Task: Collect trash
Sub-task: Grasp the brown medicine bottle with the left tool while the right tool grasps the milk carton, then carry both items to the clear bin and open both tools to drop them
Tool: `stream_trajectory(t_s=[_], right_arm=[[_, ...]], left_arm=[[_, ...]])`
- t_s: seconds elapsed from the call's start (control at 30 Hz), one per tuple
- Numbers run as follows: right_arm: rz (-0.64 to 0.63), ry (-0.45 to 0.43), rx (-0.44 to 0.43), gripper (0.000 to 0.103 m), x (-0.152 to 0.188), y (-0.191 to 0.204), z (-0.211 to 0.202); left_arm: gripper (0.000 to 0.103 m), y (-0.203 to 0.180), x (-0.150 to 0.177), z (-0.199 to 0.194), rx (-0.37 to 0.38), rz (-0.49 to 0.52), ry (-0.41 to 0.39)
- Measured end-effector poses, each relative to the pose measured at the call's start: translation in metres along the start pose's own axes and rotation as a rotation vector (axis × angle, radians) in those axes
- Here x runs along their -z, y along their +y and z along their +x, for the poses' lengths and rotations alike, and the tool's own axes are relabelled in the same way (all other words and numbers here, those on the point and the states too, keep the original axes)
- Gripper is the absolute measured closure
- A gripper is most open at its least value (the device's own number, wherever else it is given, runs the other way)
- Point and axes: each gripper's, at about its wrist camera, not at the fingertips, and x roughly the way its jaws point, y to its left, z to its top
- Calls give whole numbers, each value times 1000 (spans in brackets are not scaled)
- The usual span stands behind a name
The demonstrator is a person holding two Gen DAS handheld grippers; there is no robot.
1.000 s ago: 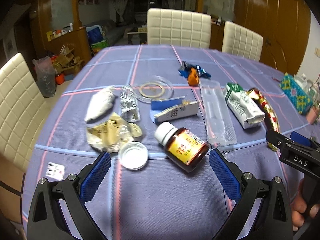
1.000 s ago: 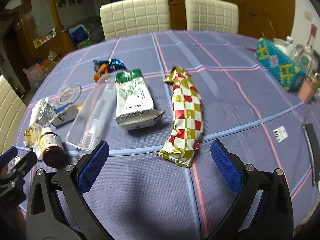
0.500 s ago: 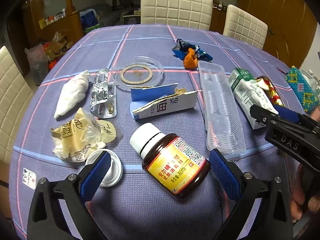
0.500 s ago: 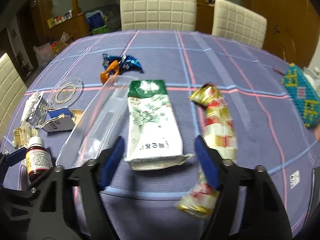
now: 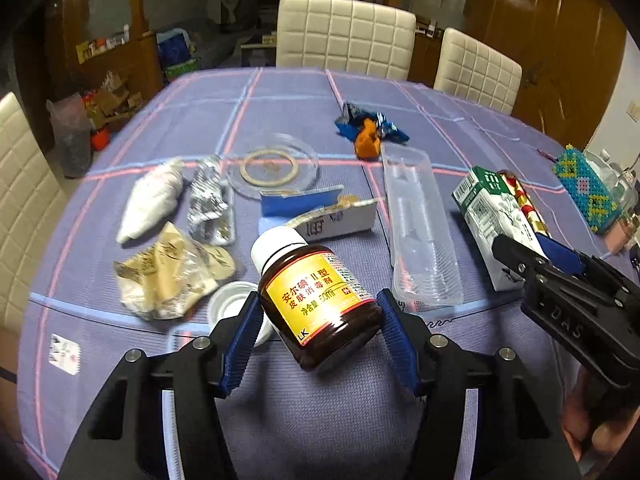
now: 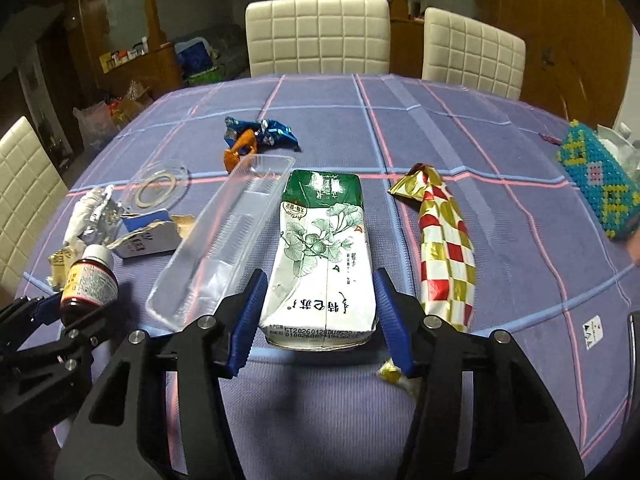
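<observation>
A brown medicine bottle [image 5: 316,296] with a white cap and yellow label lies between the blue pads of my left gripper [image 5: 318,340]; the jaws have closed onto its sides. It also shows in the right wrist view [image 6: 90,280]. A green-and-white carton [image 6: 324,256] lies flat between the pads of my right gripper [image 6: 318,320], which touch or nearly touch its sides. The carton also shows in the left wrist view [image 5: 494,216]. Both things still rest on the purple tablecloth [image 5: 320,420].
Other trash lies on the table: a clear plastic tray [image 6: 224,248], a red-gold checked wrapper [image 6: 444,240], a blue and orange wrapper [image 6: 256,140], a torn blue box [image 5: 316,212], a white lid [image 5: 232,308], crumpled paper [image 5: 168,280], a blister pack [image 5: 210,204]. A beaded box [image 6: 600,184] stands at right. Chairs surround the table.
Both grippers have moved forward and narrowed their jaws: the left around the brown bottle, the right around the carton. The other trash has not moved.
</observation>
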Motion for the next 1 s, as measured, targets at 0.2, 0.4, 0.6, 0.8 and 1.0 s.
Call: stream_trajectory(t_s=[0.2,0.4,0.6,0.8,1.0], right_arm=[[-6,-62,-13,48,0,7,-27],[-35,-100,-30,48,3,24,-52],[-93,-119,-59,48,9,51,-72],[-158,-120,-93,48,12,88,-83],[-227,-109,-137,48,13,132,-84]], left_arm=[[46,3,-2,-27,-7,-1,-63],[46,16,2,-52,-5,-25,-106],[46,37,11,-74,-18,-50,-143],[46,62,23,-94,-47,-74,-184],[46,102,29,-102,-107,-131,-201]])
